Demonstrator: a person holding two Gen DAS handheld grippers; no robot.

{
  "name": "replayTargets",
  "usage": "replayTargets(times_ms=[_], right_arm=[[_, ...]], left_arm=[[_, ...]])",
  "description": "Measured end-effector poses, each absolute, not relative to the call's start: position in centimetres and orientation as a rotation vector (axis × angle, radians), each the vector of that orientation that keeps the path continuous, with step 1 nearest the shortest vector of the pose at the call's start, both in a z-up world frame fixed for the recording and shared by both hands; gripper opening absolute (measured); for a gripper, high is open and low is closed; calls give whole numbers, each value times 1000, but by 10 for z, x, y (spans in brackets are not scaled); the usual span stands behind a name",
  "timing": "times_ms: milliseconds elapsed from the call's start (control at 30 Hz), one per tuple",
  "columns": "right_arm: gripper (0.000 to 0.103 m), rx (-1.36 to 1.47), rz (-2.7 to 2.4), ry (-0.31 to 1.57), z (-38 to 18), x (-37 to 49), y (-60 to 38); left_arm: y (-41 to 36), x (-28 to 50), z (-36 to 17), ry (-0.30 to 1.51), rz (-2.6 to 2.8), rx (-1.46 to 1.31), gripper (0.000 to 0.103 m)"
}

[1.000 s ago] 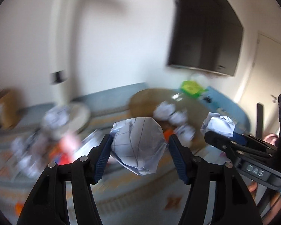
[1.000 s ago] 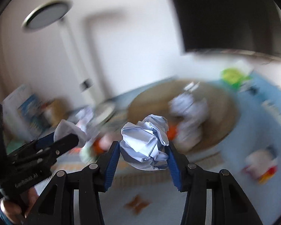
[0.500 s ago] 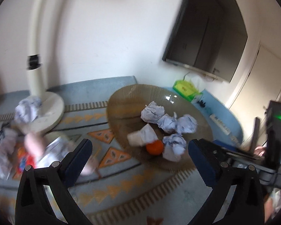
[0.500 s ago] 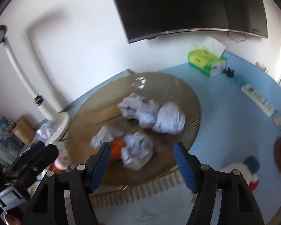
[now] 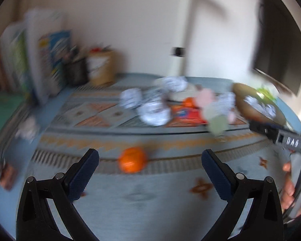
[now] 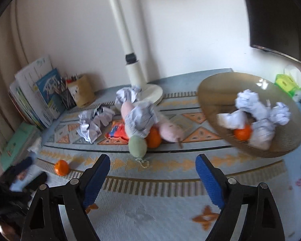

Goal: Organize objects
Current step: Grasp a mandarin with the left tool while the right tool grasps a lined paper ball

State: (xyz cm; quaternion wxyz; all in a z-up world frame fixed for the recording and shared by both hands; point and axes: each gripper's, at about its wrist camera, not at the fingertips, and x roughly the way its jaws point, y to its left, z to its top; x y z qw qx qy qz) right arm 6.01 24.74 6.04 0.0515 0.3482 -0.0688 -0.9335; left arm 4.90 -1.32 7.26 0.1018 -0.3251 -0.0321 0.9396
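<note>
My left gripper (image 5: 150, 160) is wide open and empty, low over the patterned rug, with a loose orange (image 5: 132, 161) just ahead between its fingers. My right gripper (image 6: 153, 164) is still opening, and nothing is between its blue pads. Ahead of it lies a pile of crumpled paper balls (image 6: 138, 118), another orange (image 6: 153, 138), a pink plush (image 6: 170, 132) and a red packet (image 6: 116, 132). At the right, the woven bowl (image 6: 210, 92) holds several paper balls (image 6: 248, 102) and an orange (image 6: 242, 133). The left wrist view is blurred; the paper balls (image 5: 154, 113) and the bowl (image 5: 240, 89) show in it.
A white lamp stand (image 6: 150, 90) rises behind the pile. Books (image 6: 36, 96) and a pencil holder (image 6: 68, 98) stand at the back left. A green tissue box (image 6: 285, 82) and a dark screen (image 6: 281, 20) are at the right. A third orange (image 6: 61, 167) lies near the rug's left edge.
Both grippers held a crumpled paper ball a second ago; both have opened and are empty. Both views have swung left, from the bowl toward the pile on the rug.
</note>
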Motion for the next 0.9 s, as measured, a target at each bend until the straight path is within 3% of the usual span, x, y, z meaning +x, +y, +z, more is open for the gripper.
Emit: replayTargets(times_ms=[233,500,600,900], right_arm=[[86,1121,-2821,-294,28,46,246],[88,1147,-2805,-337,33,39,253],[88,1116,-2785,-347,51,29,254],[88,1141,-2833,-124,65,-18,230]], left_arm=[[-57,32,45,-311,2758,-994,102],[-33,25,39,-144,2747,-1090,102],[-27,14,39,-170,2694,-1144,102],[-18,-7,28,-141,2676,-1211,102]])
